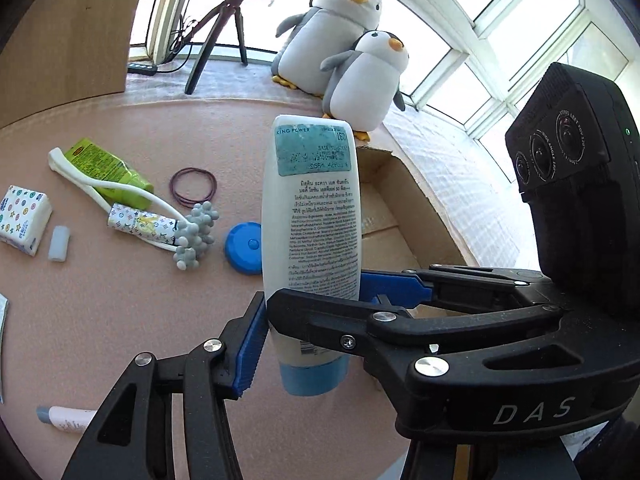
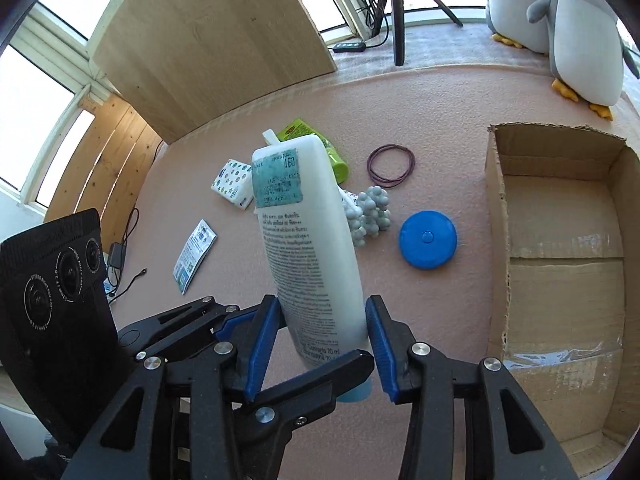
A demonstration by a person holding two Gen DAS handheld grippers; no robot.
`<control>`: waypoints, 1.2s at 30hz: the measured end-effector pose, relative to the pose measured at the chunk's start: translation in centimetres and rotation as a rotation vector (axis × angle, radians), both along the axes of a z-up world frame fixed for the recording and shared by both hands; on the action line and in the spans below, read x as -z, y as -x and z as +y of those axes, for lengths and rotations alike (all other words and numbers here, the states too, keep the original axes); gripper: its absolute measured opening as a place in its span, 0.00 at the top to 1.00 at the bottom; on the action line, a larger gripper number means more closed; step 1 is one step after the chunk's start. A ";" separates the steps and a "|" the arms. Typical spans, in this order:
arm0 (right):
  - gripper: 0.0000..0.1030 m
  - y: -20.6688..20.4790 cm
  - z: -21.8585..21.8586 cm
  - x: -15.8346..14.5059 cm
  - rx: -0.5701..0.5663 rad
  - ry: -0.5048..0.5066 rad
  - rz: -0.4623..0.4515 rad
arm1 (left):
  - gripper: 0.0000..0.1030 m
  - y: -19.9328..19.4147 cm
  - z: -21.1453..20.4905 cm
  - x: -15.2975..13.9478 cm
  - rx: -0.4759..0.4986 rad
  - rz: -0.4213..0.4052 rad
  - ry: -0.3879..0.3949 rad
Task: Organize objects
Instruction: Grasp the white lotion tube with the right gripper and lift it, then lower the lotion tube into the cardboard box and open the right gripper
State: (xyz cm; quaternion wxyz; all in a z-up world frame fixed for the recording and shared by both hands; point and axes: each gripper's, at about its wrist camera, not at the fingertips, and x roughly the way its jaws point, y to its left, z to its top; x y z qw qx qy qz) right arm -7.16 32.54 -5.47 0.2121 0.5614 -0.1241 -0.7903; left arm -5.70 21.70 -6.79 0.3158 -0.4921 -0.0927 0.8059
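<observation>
Jaws of both the left gripper [image 1: 304, 320] and right gripper [image 2: 320, 344] are clamped on the tube [image 1: 312, 216], held above the desk [image 1: 120, 320] beside the box [image 2: 560, 240], into which it is best lowered level.

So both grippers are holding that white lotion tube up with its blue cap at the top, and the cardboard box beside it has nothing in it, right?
Not quite: the cap is at the bottom. In the left wrist view the white lotion tube stands cap-down, its blue cap below the pads. The left gripper and right gripper both clamp it, and the right wrist view shows the cardboard box holding nothing.
</observation>
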 end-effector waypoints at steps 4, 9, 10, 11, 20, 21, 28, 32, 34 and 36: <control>0.60 -0.5 3.3 -1.0 0.074 -0.007 0.026 | 0.46 -0.3 4.0 -1.0 0.065 0.025 -0.014; 0.60 -1.3 7.8 -1.6 0.141 -0.020 0.041 | 0.47 -0.3 8.4 -0.9 0.138 0.022 -0.024; 0.60 -1.3 8.5 -1.4 0.155 -0.020 0.039 | 0.47 -0.4 9.1 -0.7 0.149 0.018 -0.022; 0.60 -1.4 9.2 -1.2 0.169 -0.020 0.036 | 0.47 -0.5 9.7 -0.5 0.160 0.013 -0.018; 0.51 -2.0 13.5 -0.6 0.290 -0.040 0.058 | 0.40 -0.8 11.4 0.9 0.193 0.017 0.070; 0.44 -2.1 13.7 -0.7 0.302 -0.042 0.070 | 0.40 -0.6 11.0 1.0 0.190 0.018 0.074; 0.41 -2.4 13.1 -1.0 0.307 -0.042 0.107 | 0.40 0.0 7.5 1.3 0.138 0.024 0.098; 0.41 -2.3 11.7 -1.1 0.289 0.002 0.132 | 0.40 0.2 3.9 1.9 0.069 -0.002 0.099; 0.41 -2.2 10.6 -1.4 0.268 0.016 0.155 | 0.40 0.3 1.7 2.1 0.032 -0.002 0.110; 0.41 -2.0 9.2 -1.7 0.240 0.017 0.175 | 0.40 0.0 -0.5 2.3 -0.003 -0.001 0.127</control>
